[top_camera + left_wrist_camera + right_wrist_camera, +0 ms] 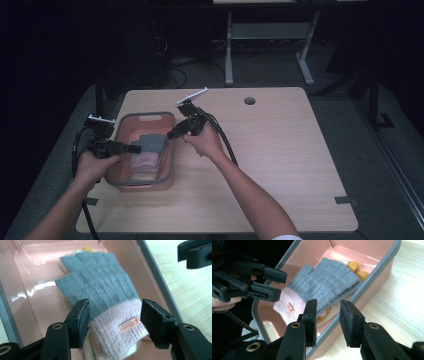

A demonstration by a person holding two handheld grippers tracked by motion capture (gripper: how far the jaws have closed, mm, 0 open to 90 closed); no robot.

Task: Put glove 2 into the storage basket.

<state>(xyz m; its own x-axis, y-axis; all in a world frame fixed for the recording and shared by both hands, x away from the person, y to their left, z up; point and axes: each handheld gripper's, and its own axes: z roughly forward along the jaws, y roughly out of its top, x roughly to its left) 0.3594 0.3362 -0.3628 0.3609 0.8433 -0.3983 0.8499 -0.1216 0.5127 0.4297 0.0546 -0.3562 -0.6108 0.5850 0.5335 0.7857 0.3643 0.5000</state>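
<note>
Left gripper [113,323] fingers are straddling the glove [100,293] cuff, open and unclamped.
Right gripper [327,322] is idling open; the soft, light knit should pinch best at the cuff.

Both forearms reach forward and bend inward — the left tool [134,148] and right tool [170,135] face each other, near together, jaws of each parted, gripping nothing.

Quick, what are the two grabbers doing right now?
Left gripper: open, jaws either side of the grey glove's pink cuff, not pressing.
Right gripper: open, holding nothing.
</note>
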